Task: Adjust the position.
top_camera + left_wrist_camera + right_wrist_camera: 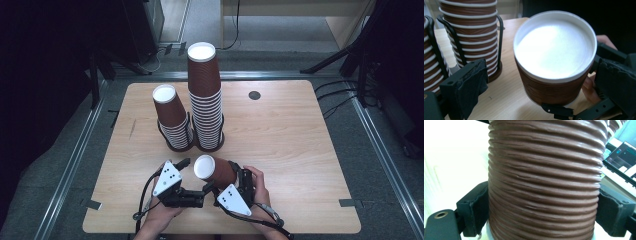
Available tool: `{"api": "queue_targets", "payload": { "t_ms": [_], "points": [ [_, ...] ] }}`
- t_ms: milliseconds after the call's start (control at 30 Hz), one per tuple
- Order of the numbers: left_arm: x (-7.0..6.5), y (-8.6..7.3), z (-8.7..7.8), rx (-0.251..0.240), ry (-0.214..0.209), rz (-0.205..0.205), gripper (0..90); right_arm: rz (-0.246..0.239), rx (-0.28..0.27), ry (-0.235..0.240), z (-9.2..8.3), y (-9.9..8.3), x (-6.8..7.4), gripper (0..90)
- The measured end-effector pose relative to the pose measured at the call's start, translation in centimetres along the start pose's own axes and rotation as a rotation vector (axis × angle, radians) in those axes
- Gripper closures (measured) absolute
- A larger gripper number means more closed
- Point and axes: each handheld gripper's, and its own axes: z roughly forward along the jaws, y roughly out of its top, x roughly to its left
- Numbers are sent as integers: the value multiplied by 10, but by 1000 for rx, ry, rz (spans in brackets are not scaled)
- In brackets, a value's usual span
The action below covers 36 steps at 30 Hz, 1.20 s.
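R gripper [239, 186] clamps brown ribbed paper cup [216, 171] mid-wall; L gripper [176, 176] spread, empty.
Cup likely light, crushable, grippy ribs: hold mid-body, w/ light squeeze.

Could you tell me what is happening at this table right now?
A person holds a gripper in each hand near the table's front edge. The right gripper is shut on a brown cup, tipped with its mouth toward the left gripper, whose jaws stand open beside the rim. Behind, a short stack and a tall stack of cups stand in a black holder.
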Motion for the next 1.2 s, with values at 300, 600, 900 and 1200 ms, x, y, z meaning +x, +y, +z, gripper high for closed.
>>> {"api": "queue_targets", "payload": {
  "t_ms": [300,600,900,1200],
  "points": [
    [0,0,-1,-12,-14,-6,75,-62,-13,29,0,3,8,120],
    [4,0,-2,-21,-66,-33,151,-88,-42,74,-1,4,7,121],
    [6,-1,0,-10,-84,-41,198,-78,-32,86,0,1,6,84],
    [21,0,-7,-59,-5,-83,206,50,-39,89,-1,0,-8,25]
  ]
}}
